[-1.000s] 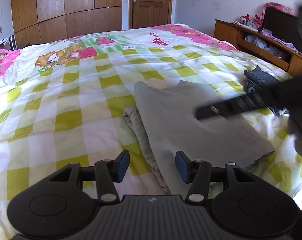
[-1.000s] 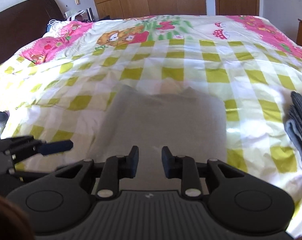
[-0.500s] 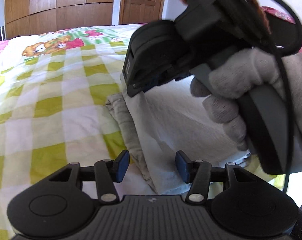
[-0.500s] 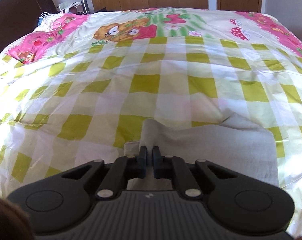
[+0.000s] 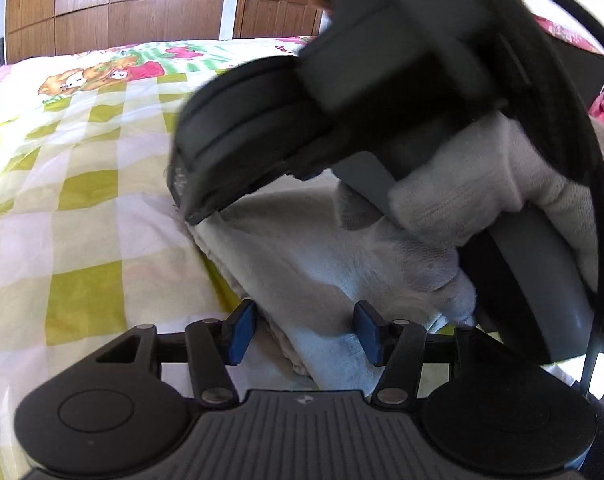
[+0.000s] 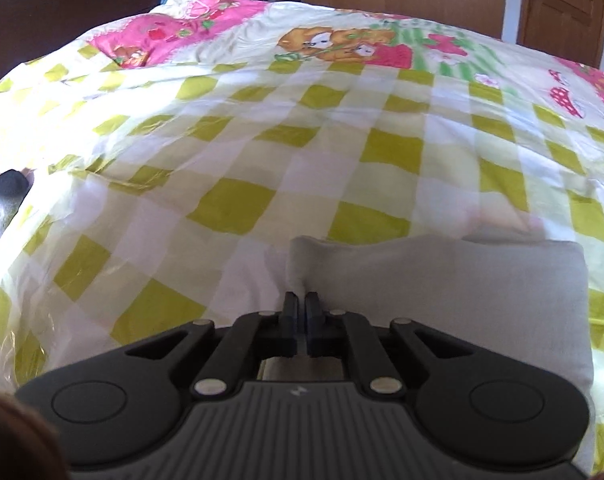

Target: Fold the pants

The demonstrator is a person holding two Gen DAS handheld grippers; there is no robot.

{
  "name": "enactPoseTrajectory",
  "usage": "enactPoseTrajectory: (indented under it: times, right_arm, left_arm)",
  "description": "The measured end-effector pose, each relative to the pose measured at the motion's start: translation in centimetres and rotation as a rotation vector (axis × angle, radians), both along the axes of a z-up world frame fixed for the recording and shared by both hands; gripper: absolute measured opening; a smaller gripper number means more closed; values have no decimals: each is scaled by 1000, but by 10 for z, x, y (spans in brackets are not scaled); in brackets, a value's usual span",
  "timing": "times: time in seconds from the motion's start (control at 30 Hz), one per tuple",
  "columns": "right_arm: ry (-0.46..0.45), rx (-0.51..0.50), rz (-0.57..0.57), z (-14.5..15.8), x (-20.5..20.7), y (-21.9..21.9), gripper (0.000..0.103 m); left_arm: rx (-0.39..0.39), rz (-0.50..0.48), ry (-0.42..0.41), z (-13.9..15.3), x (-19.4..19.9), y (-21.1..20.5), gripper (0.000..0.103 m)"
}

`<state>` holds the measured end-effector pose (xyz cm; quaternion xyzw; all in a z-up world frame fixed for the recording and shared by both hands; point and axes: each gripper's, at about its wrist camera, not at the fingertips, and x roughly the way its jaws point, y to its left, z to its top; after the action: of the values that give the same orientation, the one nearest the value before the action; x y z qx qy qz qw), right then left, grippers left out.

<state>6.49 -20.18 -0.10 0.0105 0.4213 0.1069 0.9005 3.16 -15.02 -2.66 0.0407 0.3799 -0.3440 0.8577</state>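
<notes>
while right tongs (image 6: 301, 322) pinch pants (image 6: 442, 280), left tongs (image 5: 304, 330) straddle them.

Black ribbed left claw (image 5: 305, 332) (blue pads), grey knit glove (image 5: 482, 208).

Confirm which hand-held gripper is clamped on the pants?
The right hand-held gripper: its pads are pinched on the grey pants corner. The left hand-held gripper is open, straddling the folded edge.

Bright daylight all over a bed with a yellow-green checkered bedspread (image 6: 237, 208), cartoon bears and strawberries printed near the far end. Wooden wardrobe panels (image 5: 113, 4) line the back wall next to a brown door (image 5: 277, 0), with a dark headboard (image 6: 61, 8) off to one side.
</notes>
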Motion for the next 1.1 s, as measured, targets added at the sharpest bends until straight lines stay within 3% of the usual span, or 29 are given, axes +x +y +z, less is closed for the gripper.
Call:
enactPoseTrajectory:
  times: [0.1, 0.33, 0.47, 0.6, 0.77, 0.93, 1.1]
  right_arm:
    - [19, 67, 35, 3, 0, -10, 15]
    - [62, 306, 25, 3, 10, -41, 16]
    - [43, 421, 3, 12, 10, -66, 16]
    - [-29, 409, -41, 27, 7, -94, 16]
    - [-57, 354, -88, 25, 4, -114, 16]
    - [-90, 259, -135, 20, -13, -127, 16]
    - [-79, 272, -119, 16, -60, -137, 21]
  left_arm:
    - [-18, 26, 0, 8, 2, 7, 66]
    - [-66, 66, -82, 42, 1, 16, 66]
    - [-27, 102, -107, 37, 23, -2, 66]
    - [-28, 170, -85, 27, 48, -14, 66]
    - [-1, 291, -78, 17, 69, -11, 66]
    - [75, 313, -88, 2, 78, -8, 68]
    - [101, 297, -108, 5, 84, -12, 70]
